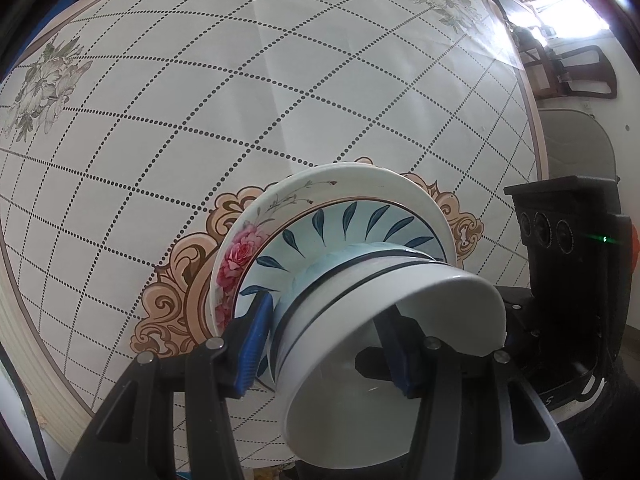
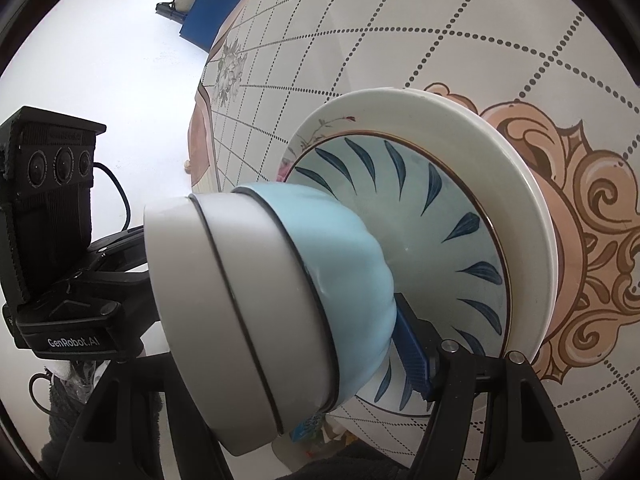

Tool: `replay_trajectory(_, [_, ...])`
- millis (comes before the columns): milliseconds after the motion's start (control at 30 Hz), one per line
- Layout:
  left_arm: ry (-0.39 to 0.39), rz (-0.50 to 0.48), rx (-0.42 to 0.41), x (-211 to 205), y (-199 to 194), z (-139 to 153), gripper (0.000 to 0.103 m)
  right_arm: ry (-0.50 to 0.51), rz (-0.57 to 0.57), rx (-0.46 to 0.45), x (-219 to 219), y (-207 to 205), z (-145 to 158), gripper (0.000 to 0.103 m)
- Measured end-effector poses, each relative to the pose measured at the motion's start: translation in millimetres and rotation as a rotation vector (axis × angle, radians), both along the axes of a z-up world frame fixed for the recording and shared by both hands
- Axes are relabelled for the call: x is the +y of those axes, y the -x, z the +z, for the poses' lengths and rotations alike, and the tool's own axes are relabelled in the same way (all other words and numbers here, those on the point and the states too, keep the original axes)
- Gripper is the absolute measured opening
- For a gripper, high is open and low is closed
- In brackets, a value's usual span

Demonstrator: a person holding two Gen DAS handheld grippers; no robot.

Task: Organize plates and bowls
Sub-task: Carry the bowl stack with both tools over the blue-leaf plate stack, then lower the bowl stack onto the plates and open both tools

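Bowl, white with black bands and a pale-blue base, gripped by both tools: left gripper clamps its rim wall, one pad inside; right gripper holds the base side. It is above the blue-leaf plate, stacked on a rose-print plate, on the round table.

Right gripper left finger hidden behind bowl, plate underside unseen

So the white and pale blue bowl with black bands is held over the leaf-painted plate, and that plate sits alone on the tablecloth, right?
Not alone: in the left wrist view the leaf-painted plate lies stacked on a white rose-printed plate. The white and pale blue bowl is held over it.
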State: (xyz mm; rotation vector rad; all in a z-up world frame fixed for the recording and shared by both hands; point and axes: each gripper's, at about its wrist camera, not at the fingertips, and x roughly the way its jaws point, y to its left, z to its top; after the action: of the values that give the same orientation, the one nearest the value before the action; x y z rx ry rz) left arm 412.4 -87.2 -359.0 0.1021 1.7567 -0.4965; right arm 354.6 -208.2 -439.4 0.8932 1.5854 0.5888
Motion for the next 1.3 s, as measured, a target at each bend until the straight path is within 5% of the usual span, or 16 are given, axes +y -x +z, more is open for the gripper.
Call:
replay_trajectory(833, [0.015, 0.027, 0.005, 6.4, -4.9, -2.9, 0.047, 0.116, 0.027, 0.029, 10.8, -11.4, 0.3, 0.07])
replay_trajectory(1300, [0.01, 0.07, -0.022, 14.6, 0.5, 7.2, 0.047, 0.222, 0.058, -0.019, 2.4, -9.4, 25.1, 0.07])
